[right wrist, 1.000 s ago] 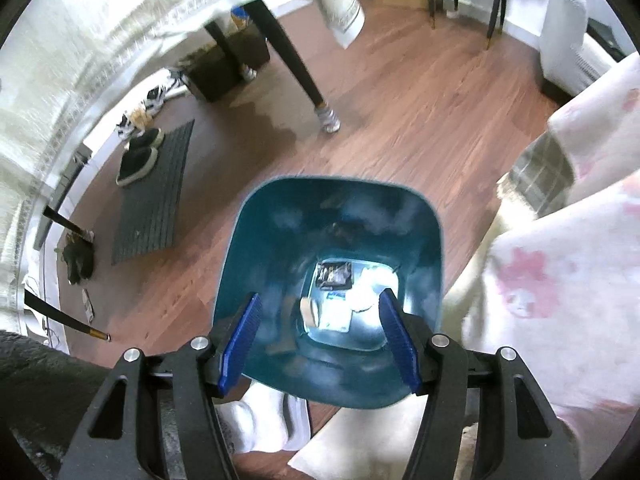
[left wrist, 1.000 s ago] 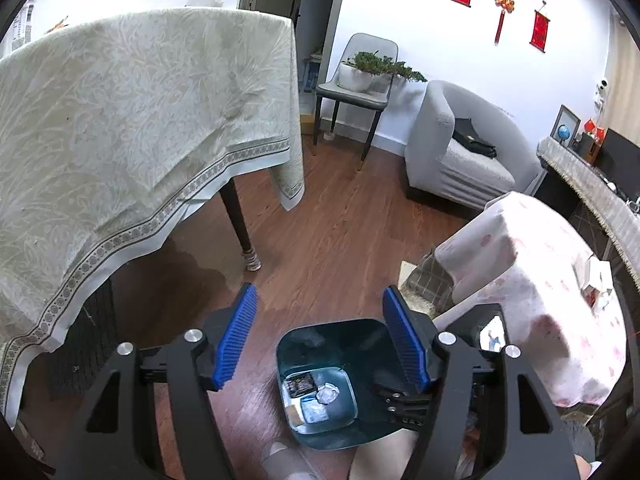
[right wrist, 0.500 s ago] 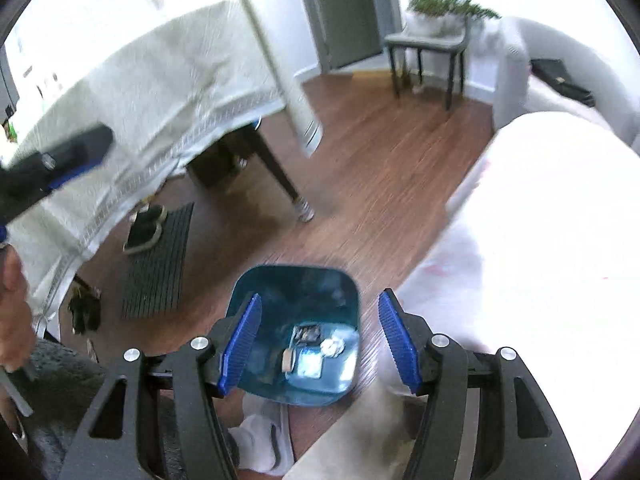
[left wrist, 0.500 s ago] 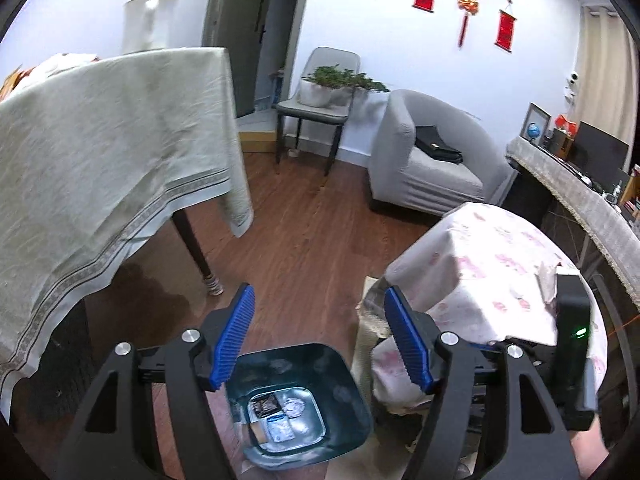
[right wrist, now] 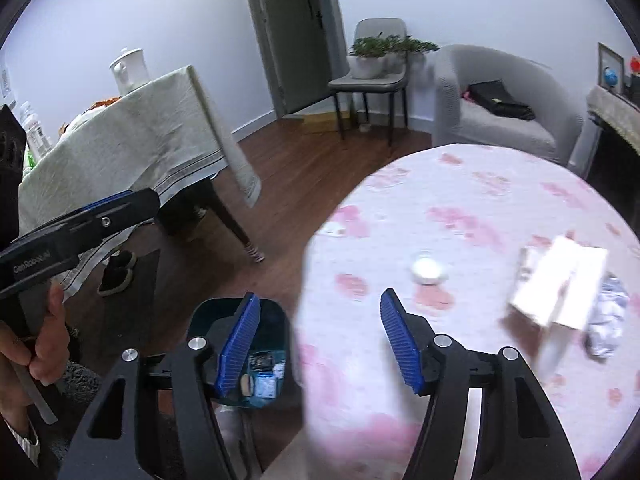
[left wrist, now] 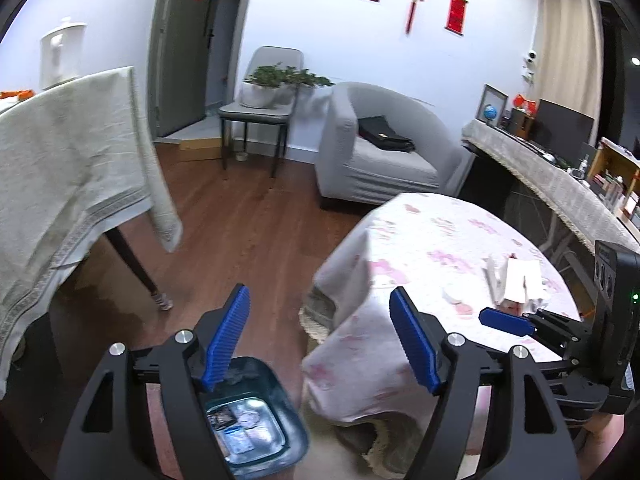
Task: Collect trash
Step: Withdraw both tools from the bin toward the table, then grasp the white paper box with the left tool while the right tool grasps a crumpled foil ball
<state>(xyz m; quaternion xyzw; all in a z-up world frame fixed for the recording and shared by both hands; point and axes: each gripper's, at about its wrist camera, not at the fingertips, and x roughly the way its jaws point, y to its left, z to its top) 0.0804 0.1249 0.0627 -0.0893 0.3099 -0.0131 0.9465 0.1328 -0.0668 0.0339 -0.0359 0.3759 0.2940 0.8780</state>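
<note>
My left gripper [left wrist: 322, 334] hangs over the floor between the teal trash bin [left wrist: 276, 384] and the round pink-flowered table [left wrist: 432, 236]. Its jaws are opening with nothing between them. Several scraps lie at the bin's bottom. In the right wrist view my right gripper [right wrist: 316, 340] is above the table's near edge, its jaws also opening and empty. On the table ahead lie a small white round lid [right wrist: 428, 270], a white carton [right wrist: 560, 288] and a crumpled wrapper [right wrist: 606, 320]. The bin [right wrist: 272, 320] shows low, behind the left finger.
A cloth-covered dining table [left wrist: 68, 168] stands at the left on dark legs. A grey armchair [left wrist: 380, 148] and a chair with a plant [left wrist: 264, 104] stand at the back. A long sideboard [left wrist: 560, 184] runs along the right. Shoes and a mat [right wrist: 120, 272] lie under the dining table.
Both grippers rose off the bin and swung right toward the round table. The bin slid to the lower left of both views, and the trash on the tabletop came into sight.
</note>
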